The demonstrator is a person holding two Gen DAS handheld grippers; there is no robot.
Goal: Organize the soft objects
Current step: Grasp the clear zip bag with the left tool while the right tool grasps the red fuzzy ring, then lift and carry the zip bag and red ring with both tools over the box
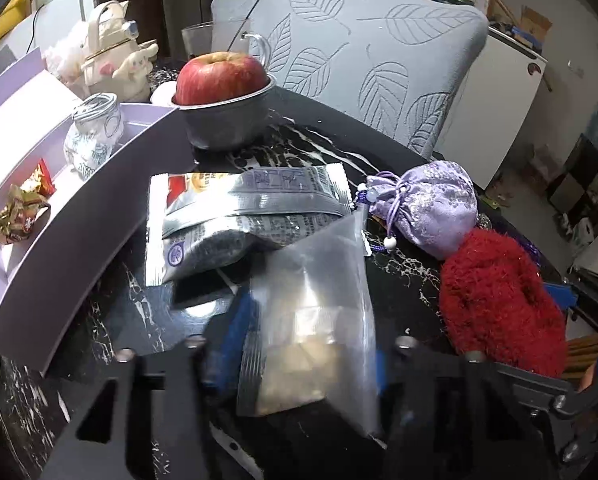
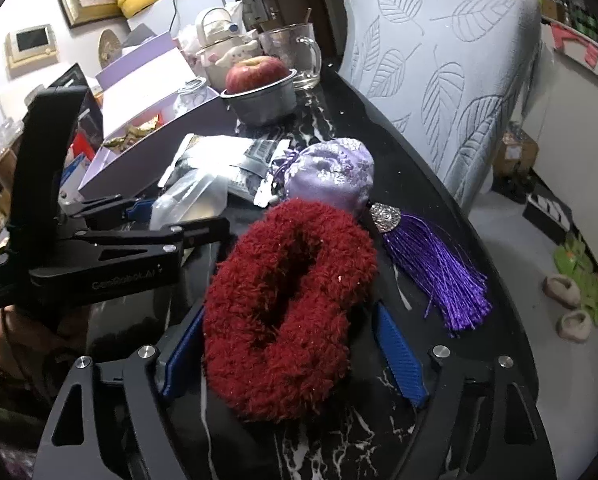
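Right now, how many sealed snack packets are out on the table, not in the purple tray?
2: a silver foil packet lying flat near the apple bowl, and a clear plastic pouch between the left gripper jaws. Others could be hidden underneath.

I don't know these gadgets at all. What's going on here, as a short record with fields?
Setting: black marbled table, leaf-patterned chair behind it
Left gripper: shut on clear plastic pouch
Right gripper: open, fingers either side of red fuzzy sock, not squeezing it
Near sock: lilac drawstring sachet with purple tassel
Also on table: silver snack packet, apple in metal bowl
Storage: lilac box holding wrapped candies and a small jar
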